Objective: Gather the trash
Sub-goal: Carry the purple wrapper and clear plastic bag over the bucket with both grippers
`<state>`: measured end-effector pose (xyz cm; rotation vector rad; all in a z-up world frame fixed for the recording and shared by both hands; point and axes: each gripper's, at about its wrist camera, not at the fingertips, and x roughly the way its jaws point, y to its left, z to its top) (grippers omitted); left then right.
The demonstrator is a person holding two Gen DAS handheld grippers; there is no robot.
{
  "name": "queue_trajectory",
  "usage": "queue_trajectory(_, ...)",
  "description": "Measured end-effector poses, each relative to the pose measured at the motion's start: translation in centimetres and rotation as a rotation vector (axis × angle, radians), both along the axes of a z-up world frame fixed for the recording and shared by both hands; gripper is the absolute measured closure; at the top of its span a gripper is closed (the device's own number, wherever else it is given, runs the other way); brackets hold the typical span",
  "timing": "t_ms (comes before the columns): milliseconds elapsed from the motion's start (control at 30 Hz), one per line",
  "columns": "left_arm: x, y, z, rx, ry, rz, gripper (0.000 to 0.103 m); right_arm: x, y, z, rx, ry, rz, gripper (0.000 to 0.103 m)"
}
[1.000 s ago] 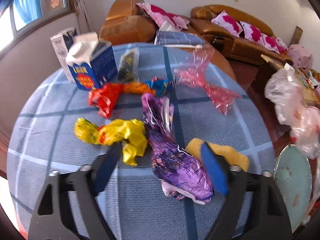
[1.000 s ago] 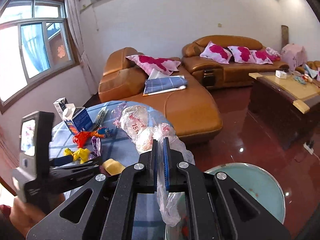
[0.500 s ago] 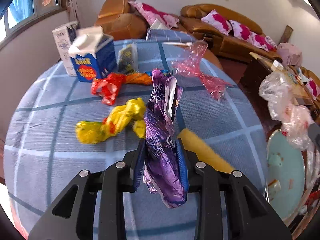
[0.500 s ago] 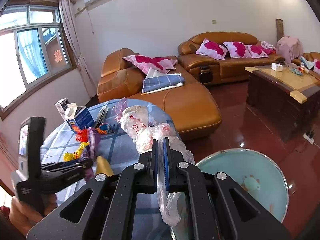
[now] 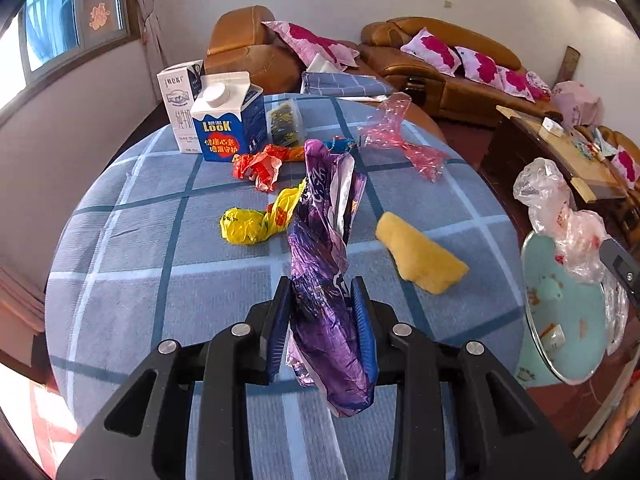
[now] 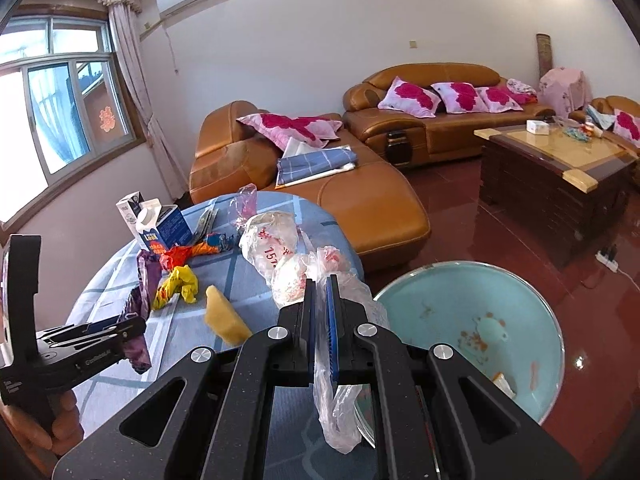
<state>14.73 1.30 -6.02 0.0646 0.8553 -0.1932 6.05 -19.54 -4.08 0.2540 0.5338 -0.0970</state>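
Basin [image 5: 568,320] cut off at right edge; white carton [image 5: 178,104] half hidden behind blue carton [image 5: 228,120].

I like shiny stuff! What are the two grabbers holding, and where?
Left gripper: purple wrapper, pinched near its lower end. Right gripper: clear plastic bag, by its bunched neck.

Right gripper [image 6: 321,294] pinches clear plastic bag [image 6: 280,256] beside basin [image 6: 472,280].

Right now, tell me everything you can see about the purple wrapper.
The purple wrapper is a long, crinkled, shiny foil-like bag with white lettering and a silvery inner side. It stands roughly upright, clamped between the blue pads of the left gripper, whose jaws have just closed on it. Its lower end hangs below the fingers, seemingly clear of the blue checked tablecloth. Its top leans toward the yellow wrapper.
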Motion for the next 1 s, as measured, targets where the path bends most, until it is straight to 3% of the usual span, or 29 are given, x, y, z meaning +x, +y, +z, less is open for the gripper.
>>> queue_trajectory(1000,-6.9,-8.5,1.5,0.106,-0.081,-0.156,0.072,-7.4,-4.5,-0.5,0.020,-0.042,-0.142,0.097)
